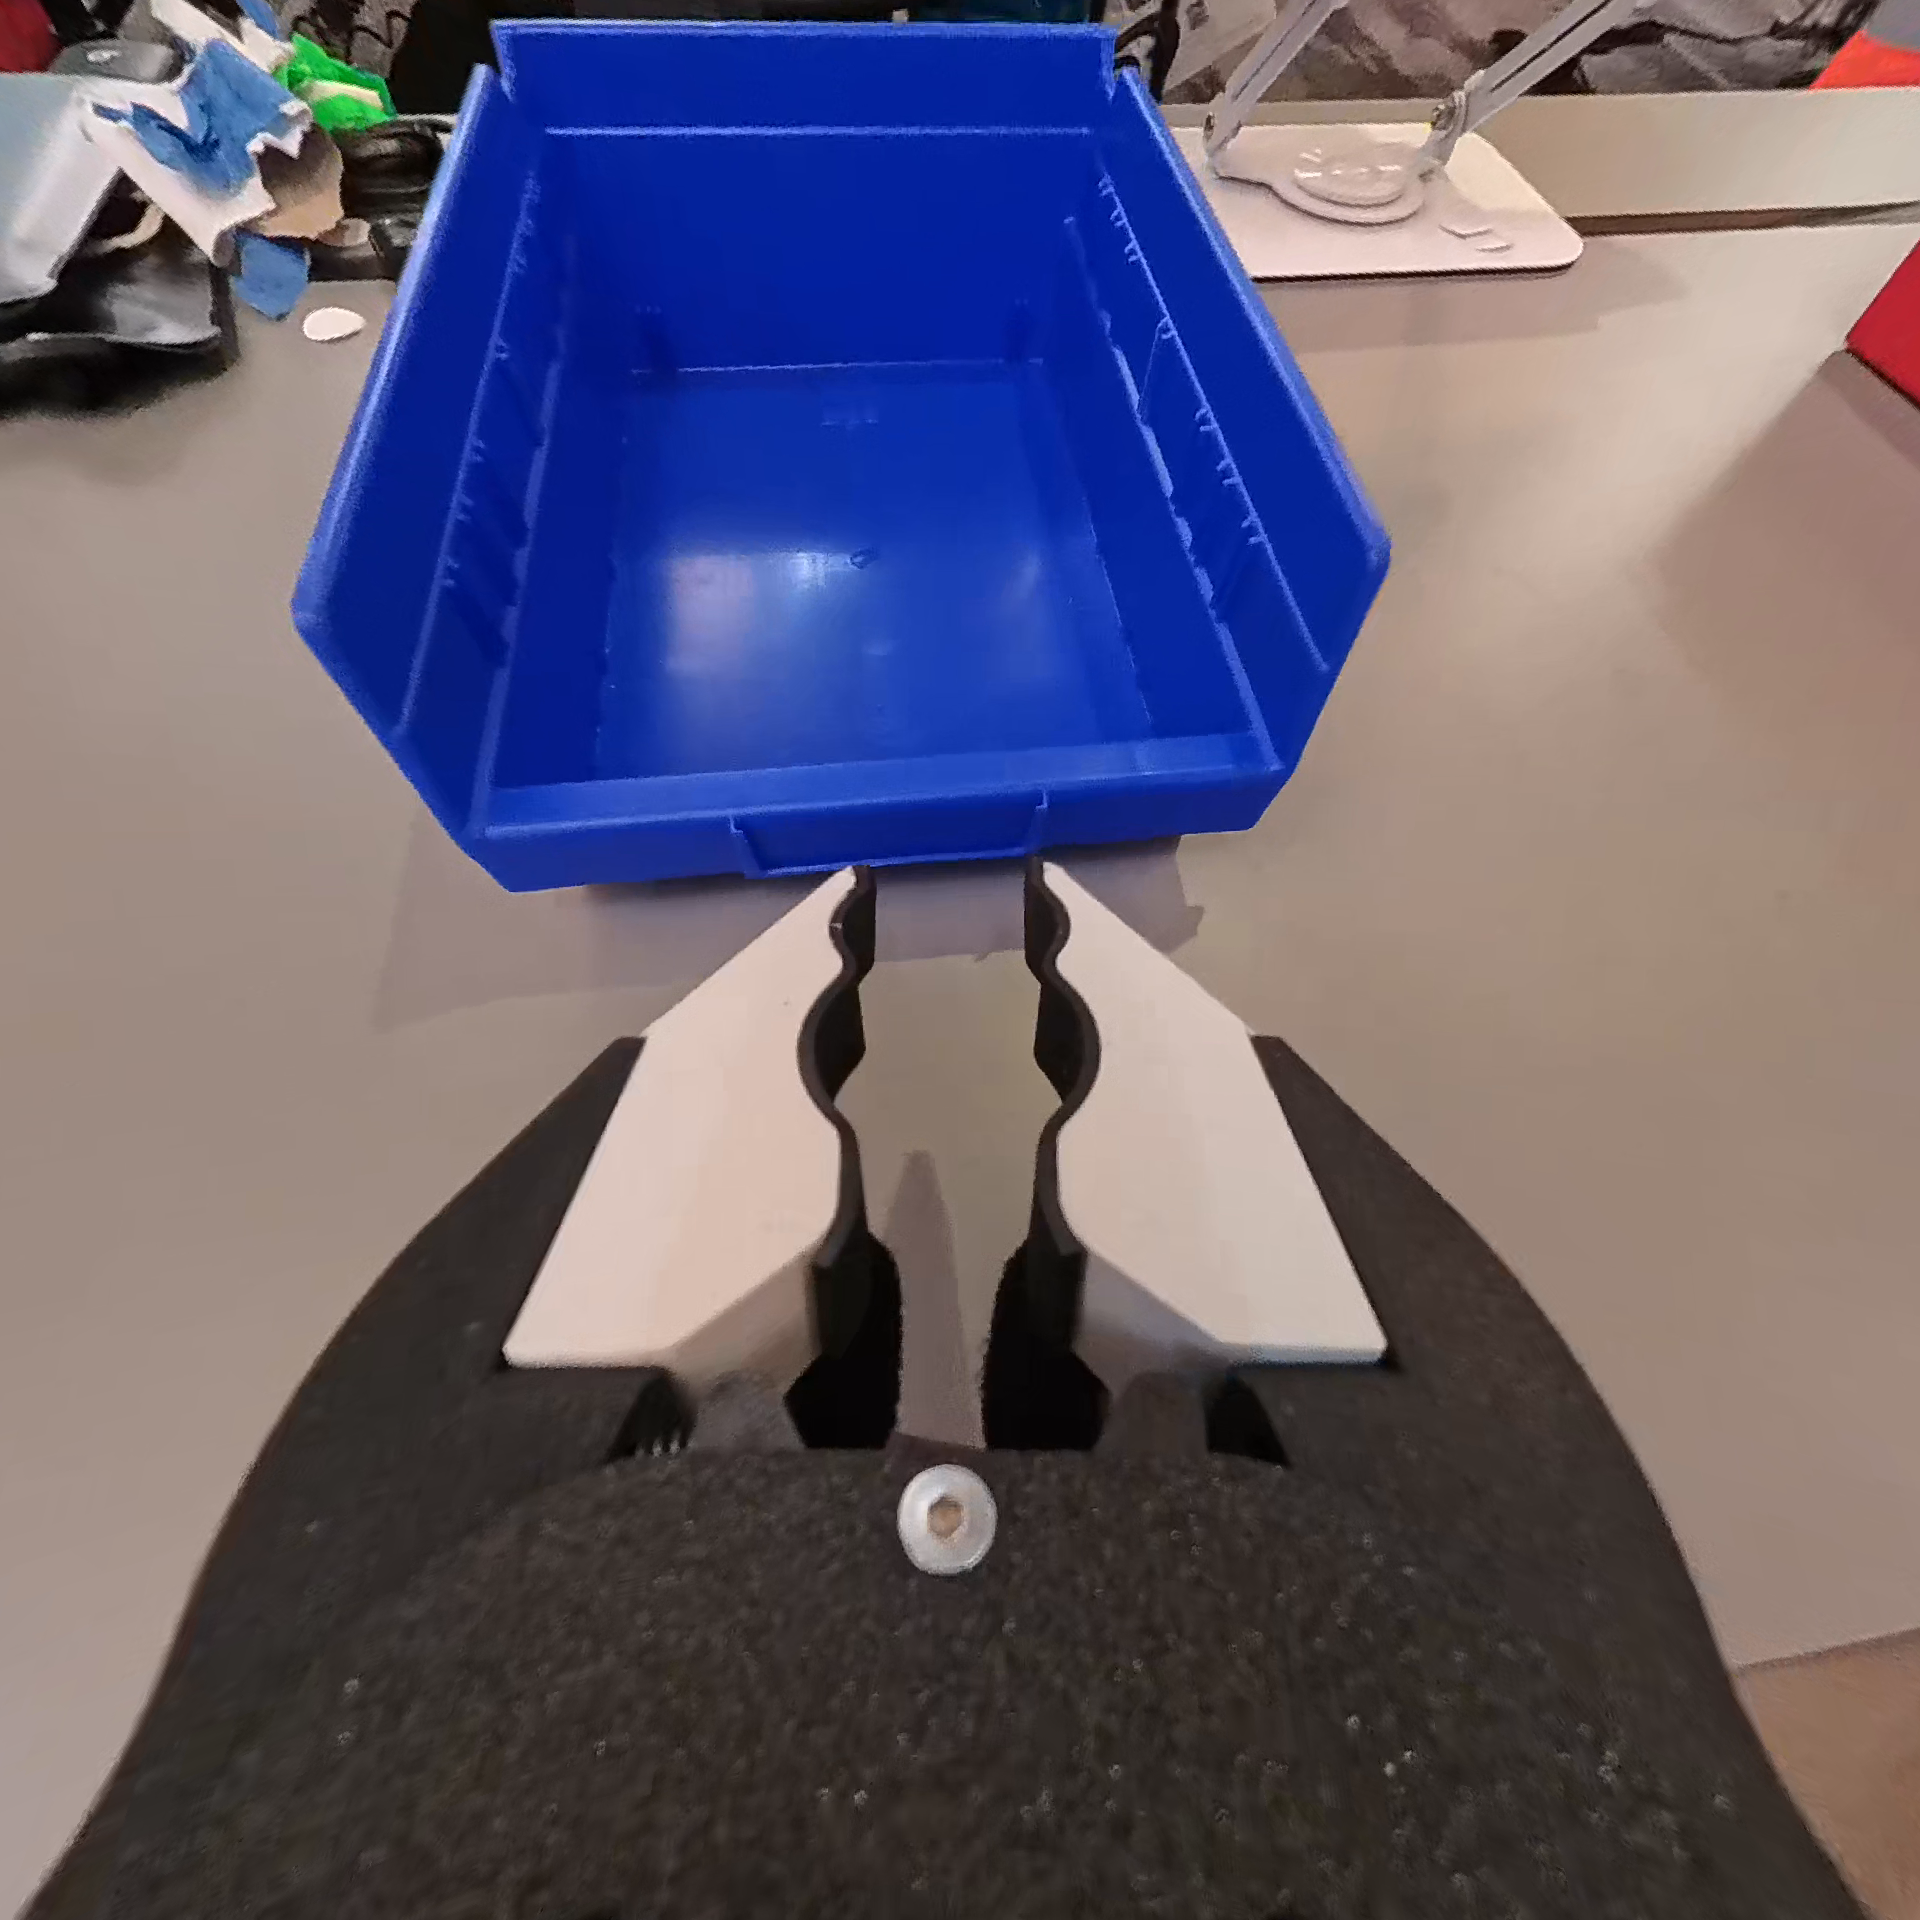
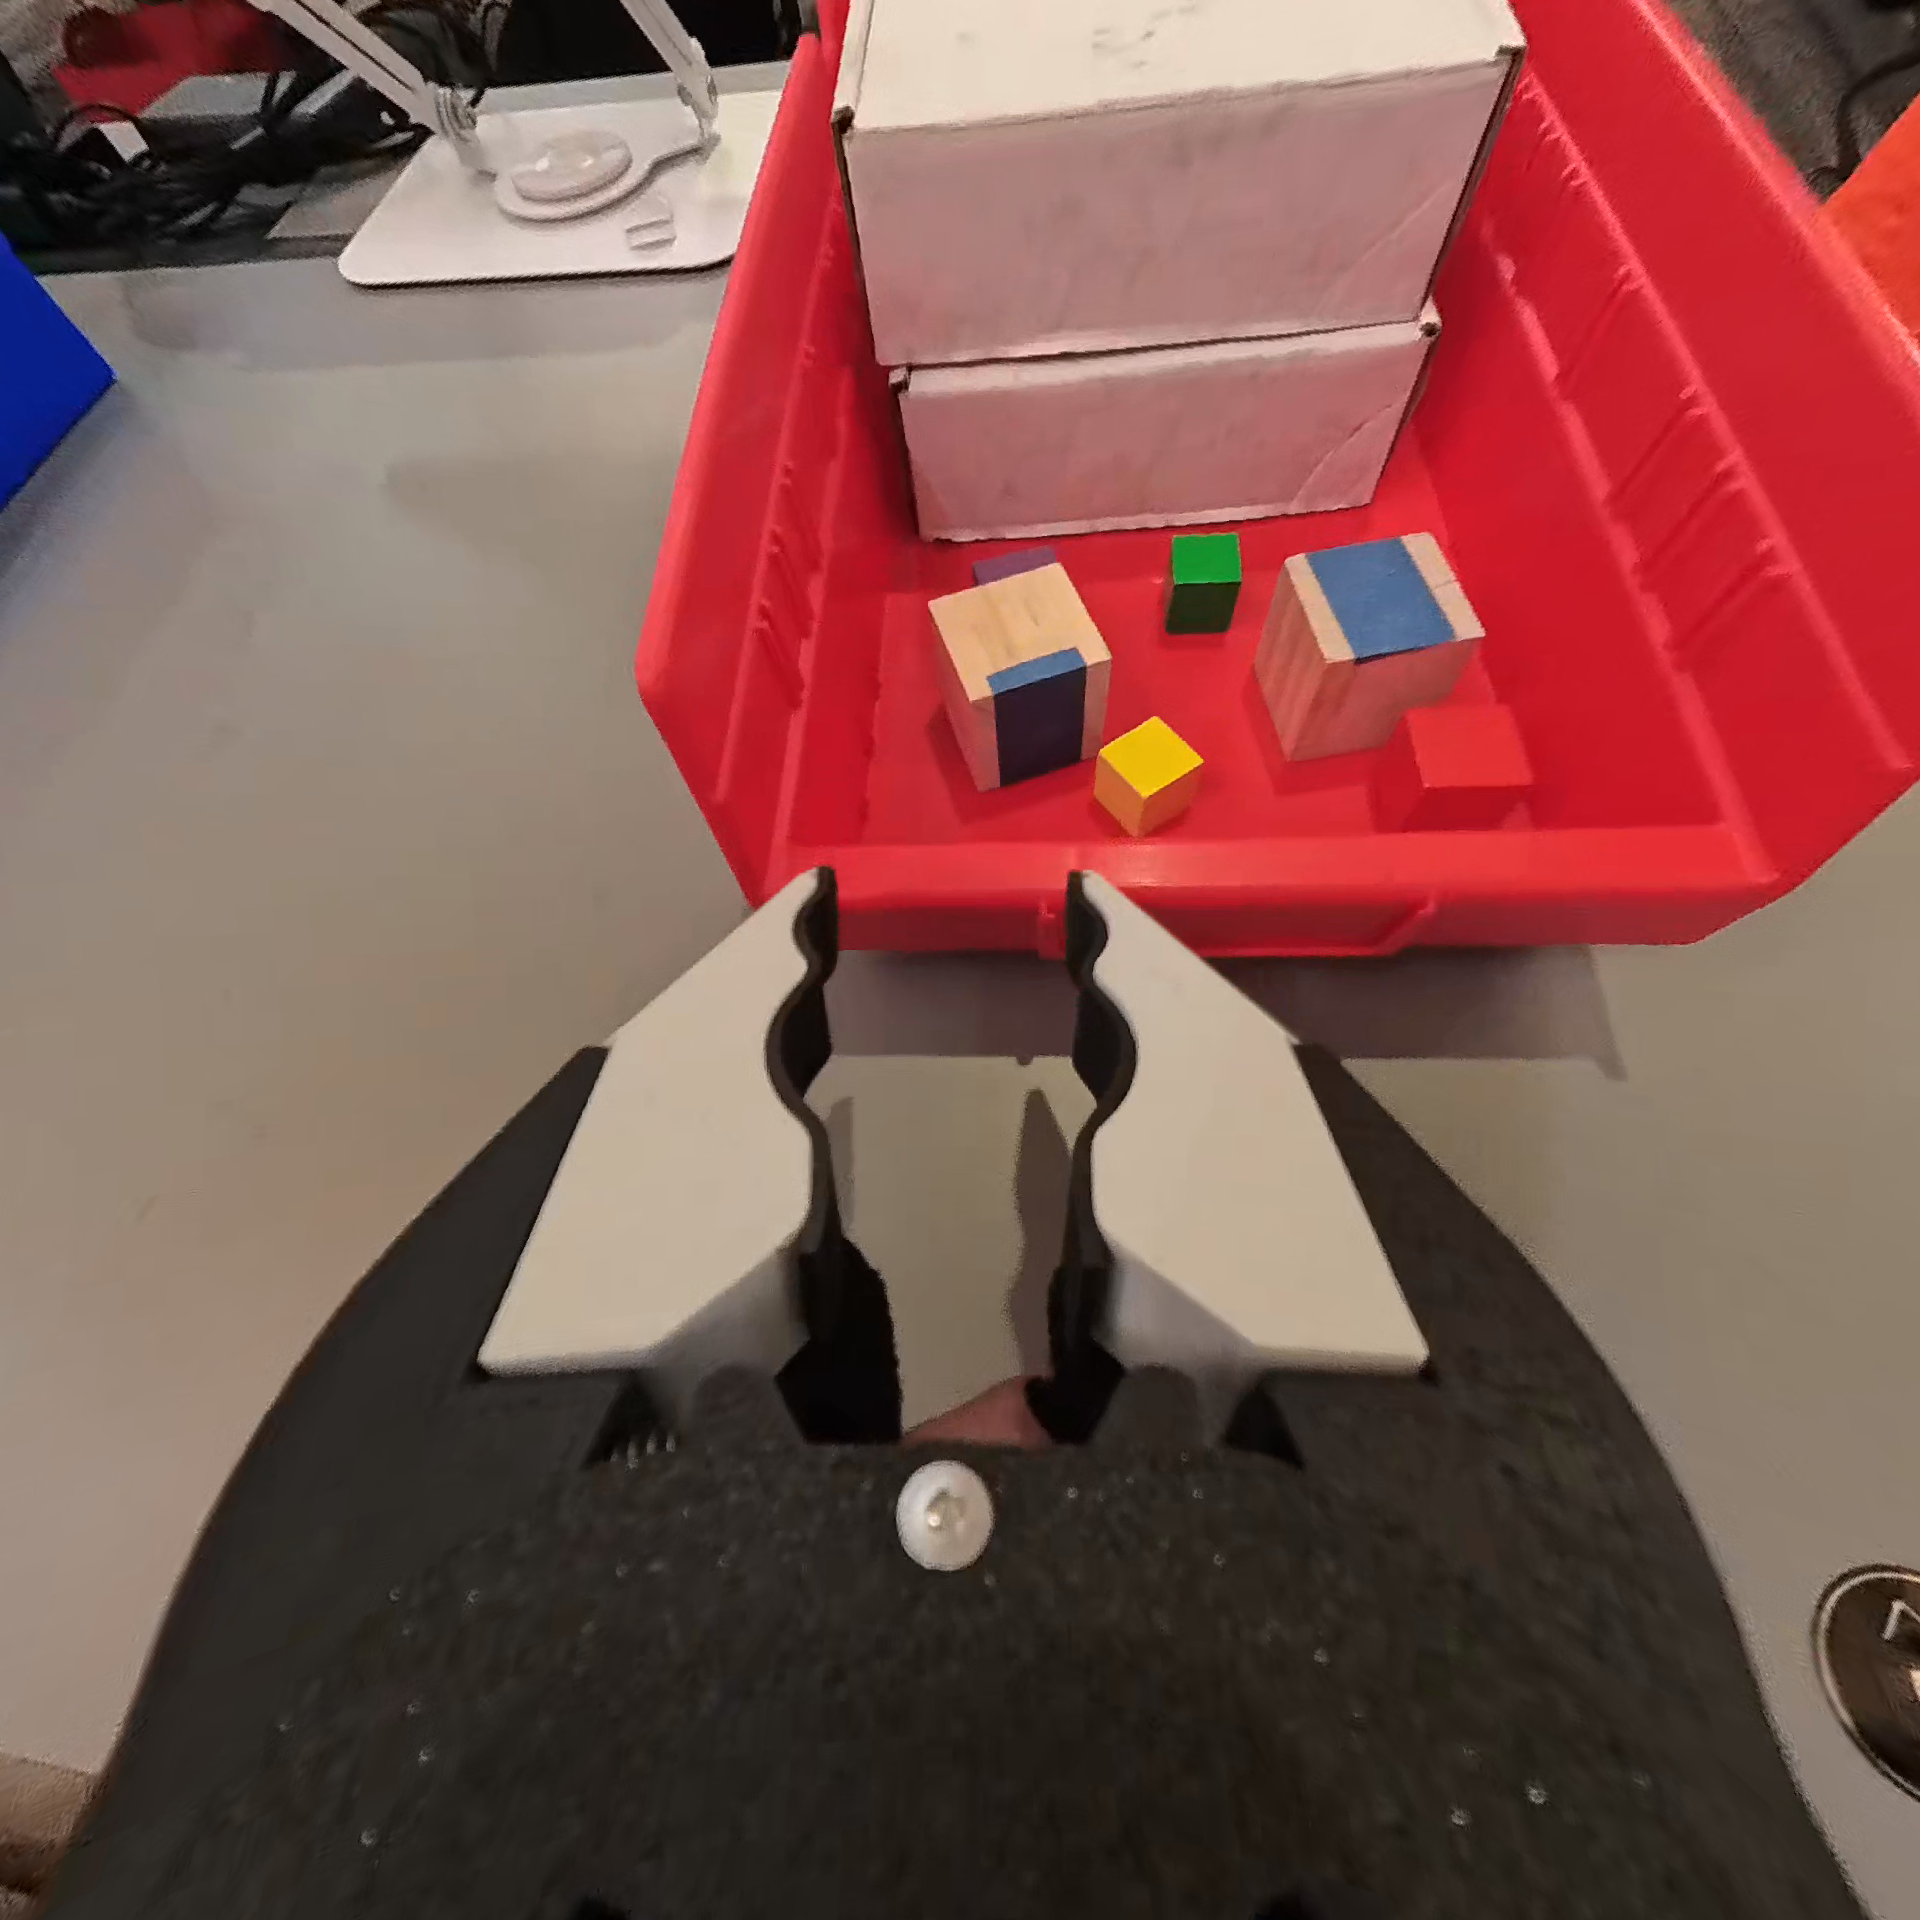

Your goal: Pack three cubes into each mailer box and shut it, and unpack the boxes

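Observation:
In the right wrist view, a red bin (image 2: 1039, 904) holds two shut white mailer boxes stacked at its back, the upper box (image 2: 1164, 187) on the lower box (image 2: 1143, 436). In front of them lie two large wooden cubes with blue tape (image 2: 1013, 675) (image 2: 1361, 644), a green cube (image 2: 1203, 582), a yellow cube (image 2: 1145, 774), a red cube (image 2: 1467, 750) and a purple cube (image 2: 1013, 566), mostly hidden. My right gripper (image 2: 951, 904) is open and empty just before the bin's front wall. In the left wrist view, my left gripper (image 1: 948, 878) is open and empty at the front lip of an empty blue bin (image 1: 862, 800).
Both bins stand on a grey table (image 1: 208, 831). A white lamp base (image 1: 1382, 208) sits behind, also in the right wrist view (image 2: 561, 197). Torn paper and blue tape scraps (image 1: 208, 166) lie at the far left. The blue bin's corner (image 2: 42, 384) shows left of the red bin. Some 55 centimeters of space lies between my two pairs of fingers. The yellow cube (image 2: 1145, 774) lies some 7 centimeters from my right tips, 60 centimeters from my left tips.

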{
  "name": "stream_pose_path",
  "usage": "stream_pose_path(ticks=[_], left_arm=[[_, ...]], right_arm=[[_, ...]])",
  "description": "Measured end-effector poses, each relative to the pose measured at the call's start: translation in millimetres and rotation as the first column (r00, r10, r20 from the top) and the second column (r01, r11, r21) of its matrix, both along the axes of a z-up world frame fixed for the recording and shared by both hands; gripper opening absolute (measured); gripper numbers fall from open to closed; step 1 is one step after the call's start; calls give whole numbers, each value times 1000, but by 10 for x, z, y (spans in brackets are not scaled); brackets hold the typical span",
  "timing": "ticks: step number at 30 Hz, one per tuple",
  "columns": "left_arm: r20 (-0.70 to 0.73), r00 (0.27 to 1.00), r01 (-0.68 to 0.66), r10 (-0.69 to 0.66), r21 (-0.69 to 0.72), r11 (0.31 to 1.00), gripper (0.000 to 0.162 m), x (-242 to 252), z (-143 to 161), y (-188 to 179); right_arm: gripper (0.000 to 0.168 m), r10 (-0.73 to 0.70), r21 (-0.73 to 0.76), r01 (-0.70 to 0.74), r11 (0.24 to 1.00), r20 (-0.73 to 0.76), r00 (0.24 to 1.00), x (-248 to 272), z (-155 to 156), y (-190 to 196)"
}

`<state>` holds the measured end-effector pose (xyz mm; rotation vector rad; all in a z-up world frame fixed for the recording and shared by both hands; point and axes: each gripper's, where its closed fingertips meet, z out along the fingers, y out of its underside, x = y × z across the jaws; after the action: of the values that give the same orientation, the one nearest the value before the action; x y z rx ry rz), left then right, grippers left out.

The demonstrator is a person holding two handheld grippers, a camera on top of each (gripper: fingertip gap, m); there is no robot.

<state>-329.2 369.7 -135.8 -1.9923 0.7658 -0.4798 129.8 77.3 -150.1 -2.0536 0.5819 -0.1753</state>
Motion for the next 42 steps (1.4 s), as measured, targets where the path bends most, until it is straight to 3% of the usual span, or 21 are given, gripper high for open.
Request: stream_pose_path(ticks=[16,19,23,24,28,30,34,38,40,42], left_arm=[[-14,1000,-4,4,10,1000,25,41,-18,65],[39,999,2,-4,46,999,25,152,125,7],[176,963,172,-206,189,967,27,863,536,-458],[186,942,242,-279,202,949,36,1133,567,-657],[180,841,485,-511,170,858,99,2313,423,-1493],[194,793,576,-578,74,814,106,2888,295,-1850],[181,746,647,-641,32,762,109,3943,217,-2307],[83,803,592,-590,1,806,109,4624,-50,-2338],[69,830,558,-554,-87,825,98,4712,-233,-2302],[70,842,539,-535,-153,828,75,4667,-370,-2257]], right_arm=[[46,-25,7,24,1000,30,999,26,18,-92],[46,-33,25,32,999,36,999,46,59,-113],[46,-60,56,55,997,93,994,152,168,-163],[46,-71,64,64,996,114,991,199,202,-188],[46,-118,109,101,989,162,980,372,321,-288],[46,-134,121,115,986,165,977,432,344,-328],[46,-163,123,144,982,164,973,530,346,-405],[47,-201,118,181,976,186,962,638,336,-532],[52,-224,143,198,970,204,953,683,365,-592],[57,-235,145,208,967,204,950,703,339,-628]])
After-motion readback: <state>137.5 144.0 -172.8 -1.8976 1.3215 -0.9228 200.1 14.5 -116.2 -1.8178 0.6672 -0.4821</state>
